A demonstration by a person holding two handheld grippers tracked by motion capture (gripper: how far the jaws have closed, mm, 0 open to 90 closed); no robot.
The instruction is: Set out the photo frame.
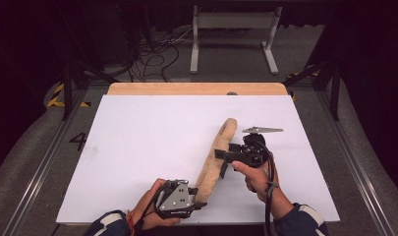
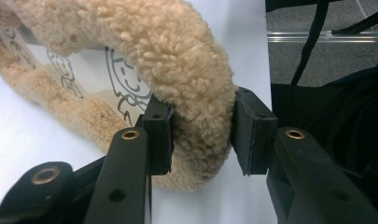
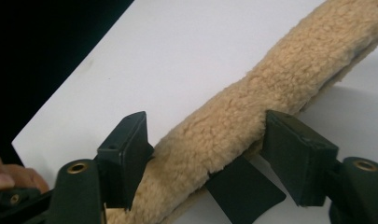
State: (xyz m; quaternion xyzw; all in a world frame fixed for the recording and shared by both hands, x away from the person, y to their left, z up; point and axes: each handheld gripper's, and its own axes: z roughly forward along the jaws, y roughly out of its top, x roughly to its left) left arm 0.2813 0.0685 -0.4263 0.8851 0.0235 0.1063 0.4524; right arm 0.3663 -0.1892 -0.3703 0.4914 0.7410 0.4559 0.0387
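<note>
A tan fleece ring (image 1: 213, 157), like a fluffy wheel cover, stands on edge on the white board (image 1: 137, 147), running from near front to middle. My left gripper (image 1: 199, 196) is shut on its near end; in the left gripper view both pads press into the fleece (image 2: 191, 70), and a pale lining with cartoon prints (image 2: 123, 86) shows inside the loop. My right gripper (image 1: 221, 162) clamps the ring's middle from the right. In the right gripper view the fleece band (image 3: 252, 98) runs between the two pads (image 3: 126, 149), with a black tag (image 3: 242, 191) below it.
The white board lies on a wooden table (image 1: 196, 88). Beyond the table are a white metal stand (image 1: 233, 29) and loose cables (image 1: 152, 54) on the floor. Metal rails (image 1: 354, 162) run along both sides. Bare board stretches to the left of the ring.
</note>
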